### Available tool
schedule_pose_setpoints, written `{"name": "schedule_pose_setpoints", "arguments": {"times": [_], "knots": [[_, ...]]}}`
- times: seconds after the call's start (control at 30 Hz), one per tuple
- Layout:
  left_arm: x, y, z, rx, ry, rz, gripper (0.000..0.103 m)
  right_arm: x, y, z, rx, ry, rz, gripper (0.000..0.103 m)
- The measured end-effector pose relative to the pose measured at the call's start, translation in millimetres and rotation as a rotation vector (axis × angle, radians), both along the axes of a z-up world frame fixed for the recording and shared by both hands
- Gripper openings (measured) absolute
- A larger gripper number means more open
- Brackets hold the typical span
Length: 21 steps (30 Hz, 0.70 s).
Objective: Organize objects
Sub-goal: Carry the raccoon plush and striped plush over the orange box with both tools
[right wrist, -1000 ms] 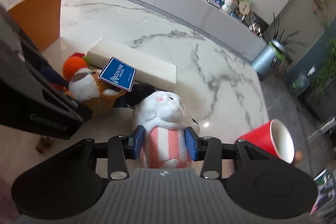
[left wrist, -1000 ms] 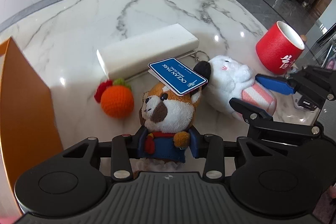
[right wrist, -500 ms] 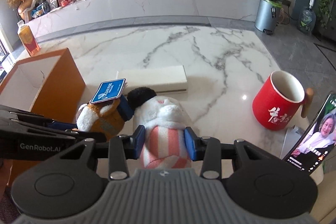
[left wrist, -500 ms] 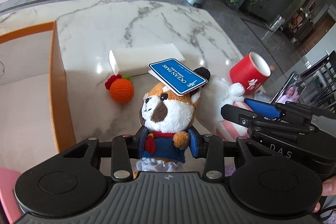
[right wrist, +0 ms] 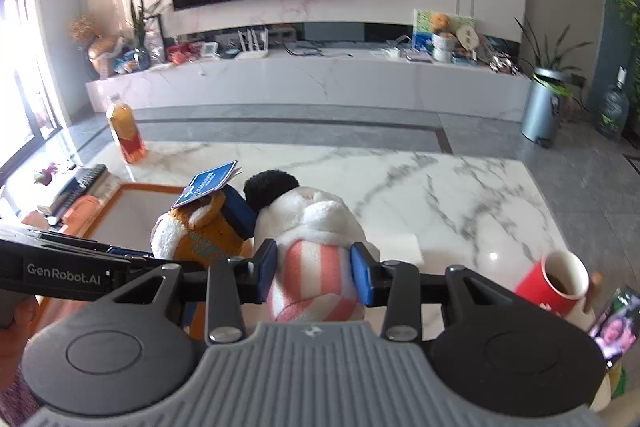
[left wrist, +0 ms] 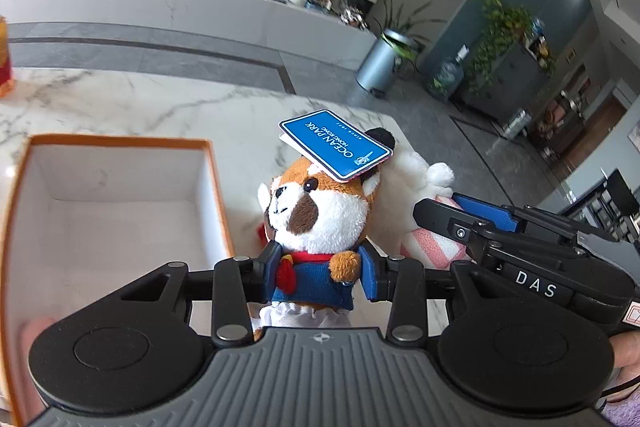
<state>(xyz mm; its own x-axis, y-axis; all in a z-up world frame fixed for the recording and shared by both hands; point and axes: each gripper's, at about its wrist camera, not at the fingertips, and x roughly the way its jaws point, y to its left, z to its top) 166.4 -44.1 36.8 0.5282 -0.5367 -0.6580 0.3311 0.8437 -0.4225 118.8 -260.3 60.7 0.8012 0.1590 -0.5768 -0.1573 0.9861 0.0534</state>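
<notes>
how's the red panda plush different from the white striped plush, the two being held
The red panda plush is orange-brown and white with a blue outfit; the white striped plush is white with pink stripes and a black pompom. The red panda plush carries a blue Ocean Park tag on its head; no tag shows on the white striped plush. The left gripper holds the red panda plush; the right gripper holds the white striped plush. Both are soft toys clamped around the body, side by side.

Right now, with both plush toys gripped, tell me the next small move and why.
Probably carry the left gripper, shut on the red panda plush, leftward over the open orange box and lower it in. The box looks empty, and the right gripper holds the white plush close alongside.
</notes>
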Motion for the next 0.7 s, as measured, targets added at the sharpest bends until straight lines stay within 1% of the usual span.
{"name": "schedule_pose_setpoints", "arguments": {"times": [0.13, 0.23, 0.37, 0.5, 0.7], "knots": [[4.9, 34.6, 7.1, -0.032, 0.016, 0.068, 0.045, 9.1, 33.0, 11.3, 0.024, -0.016, 0.053, 0.042], [8.9, 56.9, 0.6, -0.039, 0.037, 0.119, 0.046, 19.6, 59.6, 9.5, 0.06, 0.014, 0.081, 0.042], [16.2, 81.4, -17.7, -0.054, 0.09, 0.176, 0.045, 34.7, 89.1, -6.1, 0.096, 0.089, 0.097, 0.042], [31.0, 99.0, -39.5, -0.098, 0.152, 0.215, 0.045, 50.5, 111.0, -26.7, 0.106, 0.172, 0.089, 0.041], [53.9, 112.3, -64.8, -0.106, 0.178, 0.29, 0.045, 68.8, 119.7, -49.7, 0.097, 0.269, 0.066, 0.041]]}}
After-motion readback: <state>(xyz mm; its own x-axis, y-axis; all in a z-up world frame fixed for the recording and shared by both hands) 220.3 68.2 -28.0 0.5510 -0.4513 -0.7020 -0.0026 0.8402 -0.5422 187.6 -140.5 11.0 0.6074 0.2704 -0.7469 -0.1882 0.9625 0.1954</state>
